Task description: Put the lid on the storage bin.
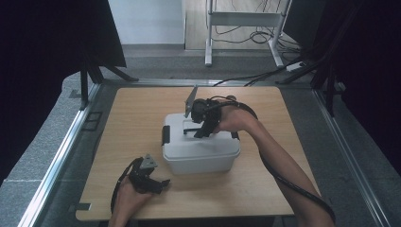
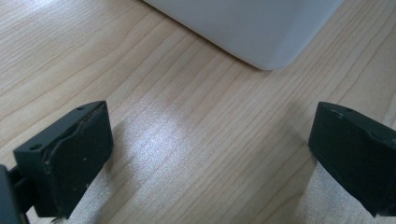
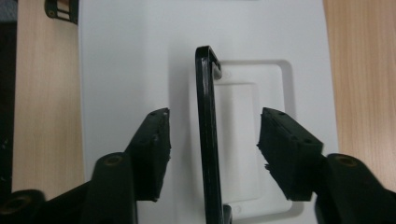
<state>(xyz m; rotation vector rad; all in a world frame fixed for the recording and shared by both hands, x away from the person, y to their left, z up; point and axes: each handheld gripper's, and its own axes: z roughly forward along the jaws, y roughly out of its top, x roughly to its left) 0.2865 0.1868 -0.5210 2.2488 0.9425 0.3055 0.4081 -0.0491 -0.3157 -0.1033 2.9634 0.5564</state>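
A white plastic box point(image 1: 201, 153) with a lid point(image 3: 126, 60) stands in the middle of the wooden table point(image 1: 137, 113). Its black carrying handle point(image 3: 207, 130) stands upright out of the recess in the lid. My right gripper point(image 3: 212, 149) hangs over the lid, open, with one jaw on each side of the handle and a gap between each pad and it. My left gripper point(image 1: 161, 183) lies low on the table near the box's front left corner point(image 2: 252, 28), open with only bare wood between its jaws.
A black latch point(image 1: 165, 135) sits on the box's left end. Metal rails run along the table's left and right sides. A white stand point(image 1: 243, 21) and loose cables lie on the floor beyond the far edge.
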